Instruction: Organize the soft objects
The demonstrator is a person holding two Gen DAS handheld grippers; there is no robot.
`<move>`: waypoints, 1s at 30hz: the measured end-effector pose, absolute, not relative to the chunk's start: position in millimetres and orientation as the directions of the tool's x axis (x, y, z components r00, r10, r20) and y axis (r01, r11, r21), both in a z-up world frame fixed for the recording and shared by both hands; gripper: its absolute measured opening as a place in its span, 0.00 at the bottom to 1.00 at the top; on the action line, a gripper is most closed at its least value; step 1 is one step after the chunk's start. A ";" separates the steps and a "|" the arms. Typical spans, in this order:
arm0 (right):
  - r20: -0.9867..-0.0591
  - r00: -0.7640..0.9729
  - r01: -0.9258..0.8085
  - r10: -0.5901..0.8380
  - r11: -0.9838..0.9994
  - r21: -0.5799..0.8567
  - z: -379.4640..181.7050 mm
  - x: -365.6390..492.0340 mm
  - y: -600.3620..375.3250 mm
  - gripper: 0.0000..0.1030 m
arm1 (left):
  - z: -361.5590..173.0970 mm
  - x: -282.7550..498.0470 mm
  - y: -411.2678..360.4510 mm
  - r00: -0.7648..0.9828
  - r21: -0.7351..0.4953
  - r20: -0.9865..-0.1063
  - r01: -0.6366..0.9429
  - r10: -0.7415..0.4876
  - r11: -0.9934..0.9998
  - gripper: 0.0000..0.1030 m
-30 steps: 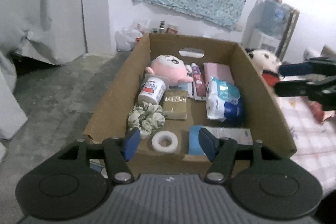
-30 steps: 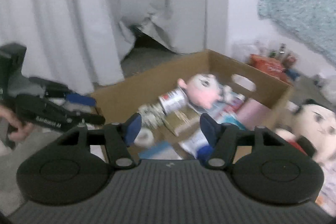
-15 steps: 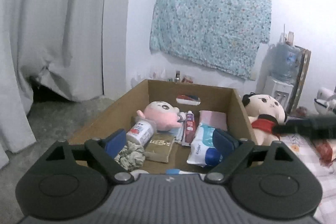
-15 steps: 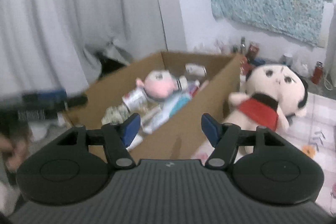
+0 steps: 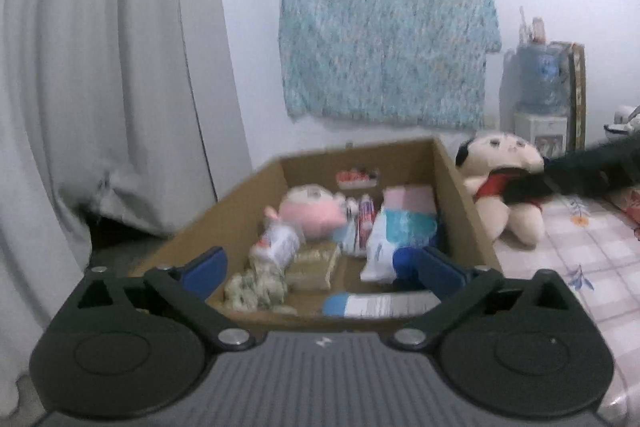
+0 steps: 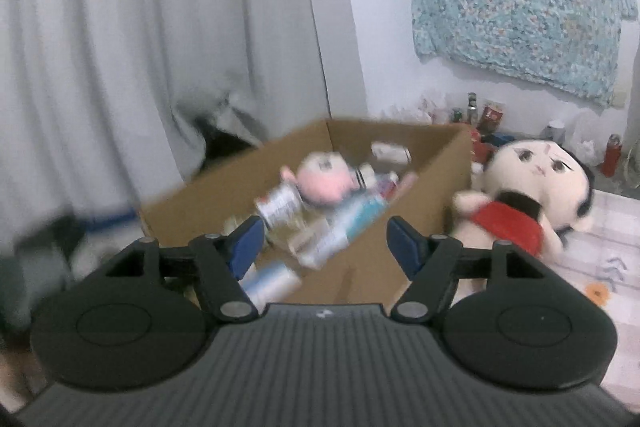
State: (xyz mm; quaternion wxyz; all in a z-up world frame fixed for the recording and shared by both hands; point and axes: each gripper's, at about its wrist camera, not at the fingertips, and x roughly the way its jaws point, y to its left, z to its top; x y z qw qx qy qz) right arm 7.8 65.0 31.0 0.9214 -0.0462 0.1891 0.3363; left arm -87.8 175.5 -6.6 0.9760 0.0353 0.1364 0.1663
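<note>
My left hand-held gripper has just been spreading its blue-padded jaws and now stands wide apart with nothing pinched; it hovers at the near end of the open brown cardboard box. My right hand-held gripper has also been opening a little; its jaws are spread and empty, pointing over the box's near right corner.

Inside the box, a round pink plush toy lies towards the far end. Nearer lie a white can with red print on its side, a pale green fabric scrunchie at the near left corner, a white and blue soft pack of tissues along the right wall, and a pink flat packet behind it.

The large cream plush doll with black hair and a red top lies outside the box, just beside its right wall, on the pink checked cloth. In the left wrist view, my right hand-held gripper reaches in from the right edge, at the doll's red chest; blur hides whether it touches.
</note>
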 end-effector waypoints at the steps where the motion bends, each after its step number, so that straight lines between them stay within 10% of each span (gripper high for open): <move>1: -0.371 0.719 -0.630 0.587 0.776 0.007 25.4 4.4 62.8 0.66 | -6.0 -88.3 177.2 0.904 0.098 -0.261 -0.324 0.338 0.941 0.99; 30: -0.255 0.758 -0.608 0.601 0.792 0.060 0.5 -15.4 47.5 0.71 | -4.9 -98.2 161.4 0.852 0.156 -0.216 -0.453 0.478 0.878 1.00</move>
